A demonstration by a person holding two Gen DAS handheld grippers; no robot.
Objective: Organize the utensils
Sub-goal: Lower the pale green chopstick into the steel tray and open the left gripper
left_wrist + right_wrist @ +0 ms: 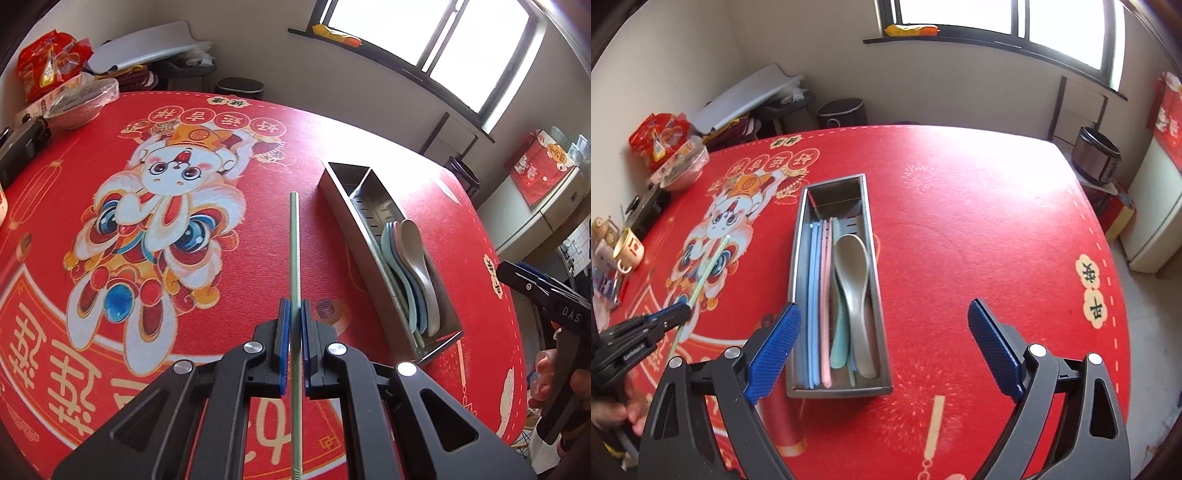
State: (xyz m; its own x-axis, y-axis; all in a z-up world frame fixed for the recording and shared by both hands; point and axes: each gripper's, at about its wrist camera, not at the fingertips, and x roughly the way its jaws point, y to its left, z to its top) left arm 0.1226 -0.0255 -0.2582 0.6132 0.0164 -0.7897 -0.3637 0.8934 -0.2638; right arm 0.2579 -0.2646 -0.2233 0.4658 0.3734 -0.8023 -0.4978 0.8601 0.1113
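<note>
Bright daylight from the wide window [997, 18] falls across a big table covered in a red festive cloth printed with a cartoon lion-dance figure [155, 221]. Along its far left edge sit a clear bowl covered in plastic film [79, 107] and some red snack packets [48, 62].

Right of the printed figure lies a long rectangular stainless-steel utensil tray [798, 236], flat on the cloth. Inside it, pastel blue and pink chopsticks [820, 302] lie lengthwise along the left side, and a stack of beige, mint and blue plastic spoons [851, 291] lies lengthwise to their right, bowls pointing toward the window.

Above the near end of that tray hangs the right gripper [882, 350], its blue-padded jaws spread wide with nothing between them; the tray lies just ahead of and below the left pad, untouched.

To the left, over the printed figure, the left gripper [294, 321] is clamped tight on a single thin pale-green chopstick [294, 251], held near its middle so one end sticks out ahead over the cloth and the other runs back between the arms. That chopstick is off the cloth, beside the tray and apart from it.
</note>
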